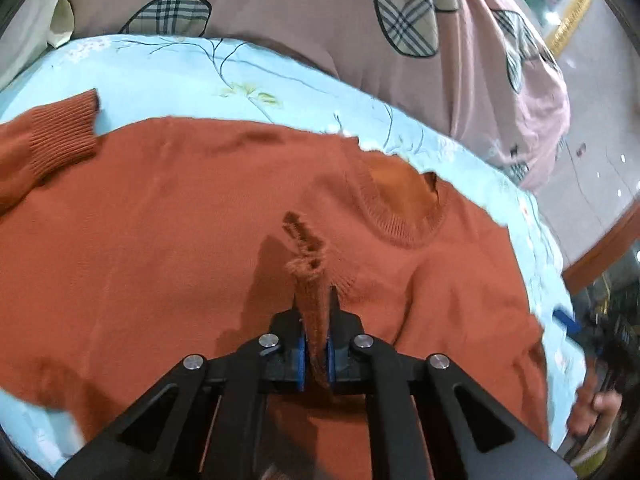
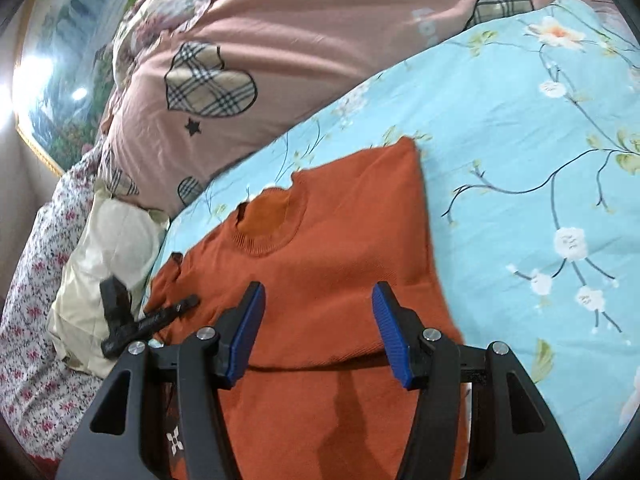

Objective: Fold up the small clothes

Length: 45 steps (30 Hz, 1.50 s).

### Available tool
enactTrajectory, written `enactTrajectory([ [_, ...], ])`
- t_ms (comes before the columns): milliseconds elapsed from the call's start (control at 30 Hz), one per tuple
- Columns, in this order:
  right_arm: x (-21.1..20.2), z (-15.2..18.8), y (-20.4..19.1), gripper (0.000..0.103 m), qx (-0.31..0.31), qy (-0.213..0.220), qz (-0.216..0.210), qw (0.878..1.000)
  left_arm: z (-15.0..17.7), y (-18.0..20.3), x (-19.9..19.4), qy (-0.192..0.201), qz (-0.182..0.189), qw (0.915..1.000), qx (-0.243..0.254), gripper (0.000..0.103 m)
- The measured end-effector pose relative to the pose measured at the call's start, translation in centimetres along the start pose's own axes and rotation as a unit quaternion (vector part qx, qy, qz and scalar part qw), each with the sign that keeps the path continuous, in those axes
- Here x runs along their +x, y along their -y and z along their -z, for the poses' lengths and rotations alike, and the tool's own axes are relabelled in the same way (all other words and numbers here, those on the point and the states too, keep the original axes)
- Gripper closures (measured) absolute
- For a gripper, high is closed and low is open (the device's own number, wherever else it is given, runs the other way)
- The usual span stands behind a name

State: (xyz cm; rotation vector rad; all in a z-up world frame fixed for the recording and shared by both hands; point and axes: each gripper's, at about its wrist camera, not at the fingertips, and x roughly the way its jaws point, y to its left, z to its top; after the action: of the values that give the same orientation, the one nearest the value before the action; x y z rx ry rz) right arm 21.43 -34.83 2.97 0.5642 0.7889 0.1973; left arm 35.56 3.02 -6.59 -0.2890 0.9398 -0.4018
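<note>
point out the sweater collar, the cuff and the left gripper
collar (image 2: 269,236), right wrist view, ribbed front edge
cuff (image 1: 64,136), left wrist view, ribbed band
left gripper (image 1: 316,300), left wrist view, between the fingertips pinching the sweater

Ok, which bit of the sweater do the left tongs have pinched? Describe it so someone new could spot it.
On the light blue floral bedsheet lies an orange knit sweater, chest up with its round collar away from the camera. Just short of that collar, the left tongs are shut on a narrow ridge of knit pulled up from the shoulder area. It is the only part standing up; everything else lies flat.
</note>
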Motion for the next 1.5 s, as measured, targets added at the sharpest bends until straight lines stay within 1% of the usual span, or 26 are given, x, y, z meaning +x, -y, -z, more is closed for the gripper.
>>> enactTrajectory([
  [33, -0.1, -0.1, 0.2, 0.046, 0.001, 0.004, 0.001, 1.000, 0.3, -0.5, -0.1, -0.010, 0.001, 0.9999, 0.004, 0.084],
  [67, -0.1, -0.2, 0.3, 0.046, 0.001, 0.004, 0.004, 1.000, 0.2, -1.0, 0.2, -0.025, -0.001, 0.9997, 0.007, 0.068],
  [100, 0.1, -0.2, 0.4, 0.046, 0.002, 0.001, 0.006, 1.000, 0.0, -1.4, 0.5, -0.038, -0.003, 0.9992, 0.009, 0.058],
  [133, 0.2, -0.3, 0.5, 0.046, 0.004, -0.001, 0.007, 1.000, -0.4, -1.6, 1.0, -0.052, -0.002, 0.9986, 0.010, 0.041],
  [167, 0.4, -0.3, 0.5, 0.046, 0.008, -0.003, 0.009, 1.000, -1.2, -1.5, 1.9, -0.068, 0.013, 0.9975, 0.012, 0.034],
  [233, 0.4, -0.3, 0.4, 0.046, 0.009, -0.004, 0.008, 1.000, -2.3, -0.9, 3.0, -0.085, 0.029, 0.9956, 0.029, 0.028],
  [300, 0.1, -0.3, 0.3, 0.046, 0.007, -0.001, 0.010, 1.000, -2.9, -0.1, 4.0, -0.096, 0.023, 0.9934, 0.058, 0.031],
  [333, -0.1, -0.4, 0.3, 0.046, 0.006, 0.001, 0.014, 1.000, -2.9, 0.5, 4.3, -0.096, 0.015, 0.9923, 0.077, 0.051],
  [367, -0.3, -0.5, 0.4, 0.046, 0.006, 0.004, 0.019, 1.000, -2.8, 1.2, 4.3, -0.096, 0.005, 0.9906, 0.097, 0.093],
  [400, -0.5, -0.6, 0.5, 0.046, 0.007, 0.006, 0.023, 1.000, -2.5, 1.8, 4.1, -0.101, 0.000, 0.9884, 0.113, 0.098],
  [433, -0.6, -0.8, 0.8, 0.046, 0.007, 0.009, 0.028, 1.000, -2.2, 2.1, 3.2, -0.086, -0.004, 0.9895, 0.116, 0.099],
  [467, -0.9, -1.0, 1.1, 0.046, 0.007, 0.015, 0.038, 0.999, -2.0, 2.1, 1.3, -0.043, -0.016, 0.9922, 0.116, 0.099],
  [500, -1.1, -1.2, 1.5, 0.046, 0.008, 0.019, 0.046, 0.999, -1.6, 1.8, -0.7, 0.006, -0.022, 0.9940, 0.107, 0.099],
  [567, -0.7, -1.7, 2.1, 0.046, 0.010, 0.018, 0.072, 0.997, -1.0, -0.1, -2.3, 0.051, -0.035, 0.9957, 0.070, 0.099],
  [667, 1.2, -2.3, 2.3, 0.046, 0.005, -0.002, 0.099, 0.995, -0.2, -3.4, -1.8, 0.044, -0.037, 0.9984, -0.006, 0.099],
  [800, 4.3, -3.1, 2.1, 0.046, -0.018, -0.037, 0.123, 0.992, 0.5, -4.3, -3.3, 0.091, -0.038, 0.9940, -0.046, 0.099],
  [867, 6.2, -3.4, 2.1, 0.041, -0.021, -0.063, 0.126, 0.990, 0.5, -4.4, -3.2, 0.088, -0.033, 0.9941, -0.054, 0.099],
  [967, 8.5, -3.1, 2.4, 0.042, -0.024, -0.092, 0.129, 0.987, 0.6, -4.0, -2.5, 0.077, -0.047, 0.9949, -0.046, 0.099],
  [1000, 9.0, -2.9, 2.2, 0.049, -0.037, -0.098, 0.135, 0.985, 0.7, -3.9, -2.3, 0.073, -0.046, 0.9951, -0.047, 0.099],
  [1033, 9.0, -2.9, 2.0, 0.093, -0.051, -0.099, 0.146, 0.983, 0.6, -3.8, -2.5, 0.072, -0.045, 0.9952, -0.048, 0.099],
  [1167, 6.1, -4.5, 3.9, 0.093, -0.013, -0.057, 0.138, 0.989, 0.4, -2.2, -2.8, 0.076, -0.013, 0.9967, -0.027, 0.099],
  [1267, 7.0, -4.1, 5.3, 0.093, 0.002, -0.078, 0.144, 0.986, 0.4, -1.3, -1.6, 0.065, -0.029, 0.9974, -0.009, 0.099],
  [1333, 7.0, -3.9, 5.4, 0.091, 0.003, -0.074, 0.152, 0.986, 0.5, -1.7, -0.5, 0.048, -0.039, 0.9980, -0.017, 0.099],
  [1433, 4.6, -3.9, 2.7, 0.083, -0.028, -0.020, 0.224, 0.974, 1.0, -2.4, -0.2, 0.038, -0.038, 0.9982, -0.025, 0.098],
  [1467, 4.3, -3.9, 1.8, 0.083, -0.036, -0.012, 0.214, 0.976, 1.0, -2.5, -0.1, 0.036, -0.038, 0.9984, -0.023, 0.098],
  [1500, 4.5, -3.7, 0.7, 0.083, -0.050, -0.018, 0.186, 0.981, 1.1, -2.5, 0.0, 0.033, -0.039, 0.9984, -0.022, 0.098],
])
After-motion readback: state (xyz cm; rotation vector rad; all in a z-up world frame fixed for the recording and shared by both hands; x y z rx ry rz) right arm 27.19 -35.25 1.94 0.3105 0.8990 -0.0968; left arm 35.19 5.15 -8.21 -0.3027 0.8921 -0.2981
